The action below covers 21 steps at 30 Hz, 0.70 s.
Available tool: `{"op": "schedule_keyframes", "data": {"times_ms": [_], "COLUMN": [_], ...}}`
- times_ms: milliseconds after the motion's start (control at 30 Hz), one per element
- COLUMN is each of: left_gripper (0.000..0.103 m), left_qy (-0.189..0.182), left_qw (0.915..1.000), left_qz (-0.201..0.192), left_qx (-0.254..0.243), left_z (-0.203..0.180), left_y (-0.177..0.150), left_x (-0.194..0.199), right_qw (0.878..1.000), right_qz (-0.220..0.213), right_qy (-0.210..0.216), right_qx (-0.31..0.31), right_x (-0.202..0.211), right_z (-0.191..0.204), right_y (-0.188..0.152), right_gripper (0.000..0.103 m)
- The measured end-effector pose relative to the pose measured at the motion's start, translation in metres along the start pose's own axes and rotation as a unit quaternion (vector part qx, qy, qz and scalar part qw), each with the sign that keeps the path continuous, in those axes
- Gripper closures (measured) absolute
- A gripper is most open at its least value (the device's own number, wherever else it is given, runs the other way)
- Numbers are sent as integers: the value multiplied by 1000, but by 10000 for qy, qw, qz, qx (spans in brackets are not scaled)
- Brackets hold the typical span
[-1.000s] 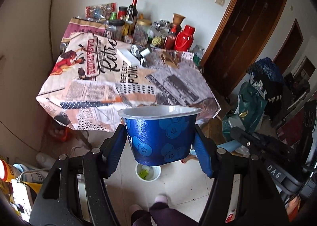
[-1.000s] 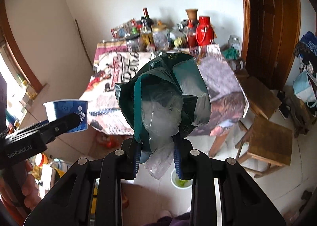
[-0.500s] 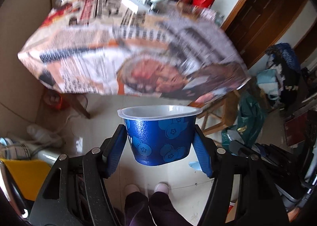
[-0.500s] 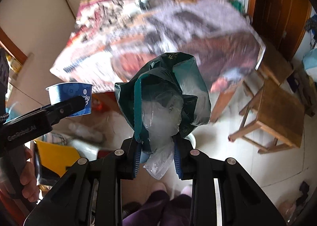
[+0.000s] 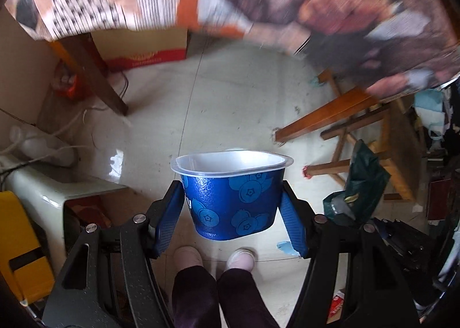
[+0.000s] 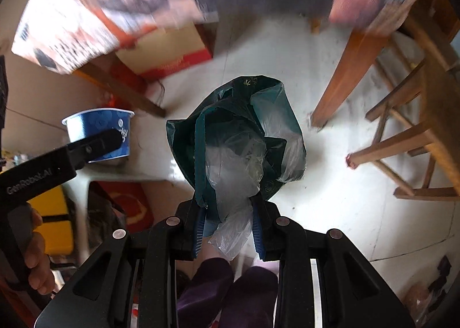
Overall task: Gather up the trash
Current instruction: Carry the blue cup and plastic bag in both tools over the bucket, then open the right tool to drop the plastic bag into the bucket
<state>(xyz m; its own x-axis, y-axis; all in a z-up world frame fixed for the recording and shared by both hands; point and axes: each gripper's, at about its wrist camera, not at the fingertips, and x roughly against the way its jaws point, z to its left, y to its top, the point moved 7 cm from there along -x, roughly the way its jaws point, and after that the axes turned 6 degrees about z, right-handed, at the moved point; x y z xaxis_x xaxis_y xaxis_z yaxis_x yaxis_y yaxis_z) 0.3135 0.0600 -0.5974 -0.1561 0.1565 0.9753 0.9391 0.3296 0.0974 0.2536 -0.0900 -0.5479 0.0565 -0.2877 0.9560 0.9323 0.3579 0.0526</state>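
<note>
Between left tongs (image 5: 231, 213), blue cup (image 5: 230, 198) held.

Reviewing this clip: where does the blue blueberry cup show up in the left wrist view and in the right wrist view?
Left wrist view: the blue cup sits centre-bottom, upright, clamped between the left gripper fingers.
Right wrist view: the same cup appears at the left edge, partly behind the left gripper's finger; the right gripper holds the green plastic bag.
Shared landmark: the red-and-cream cardboard box under the table.
</note>
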Motion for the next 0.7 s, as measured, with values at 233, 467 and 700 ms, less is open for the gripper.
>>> {"op": "schedule_keyframes", "data": {"times_ms": [233, 467, 700], "left_gripper": [38, 38, 38], "left_qy": [229, 105, -38], "left_qw": [9994, 9988, 9984], "left_qz": [227, 418, 565], "left_qx": [105, 212, 58], "left_z": [25, 33, 17], "left_y": [-12, -13, -4], "left_x": [-79, -127, -155], "right_qw": [9995, 9986, 9984], "right_qz": [208, 322, 356], "right_qy": [149, 420, 223], "right_qx": [198, -93, -381], "right_x": [-82, -120, -118], "right_z": [-6, -24, -42], "right_y": [12, 24, 15], "right_gripper": [75, 47, 47]}}
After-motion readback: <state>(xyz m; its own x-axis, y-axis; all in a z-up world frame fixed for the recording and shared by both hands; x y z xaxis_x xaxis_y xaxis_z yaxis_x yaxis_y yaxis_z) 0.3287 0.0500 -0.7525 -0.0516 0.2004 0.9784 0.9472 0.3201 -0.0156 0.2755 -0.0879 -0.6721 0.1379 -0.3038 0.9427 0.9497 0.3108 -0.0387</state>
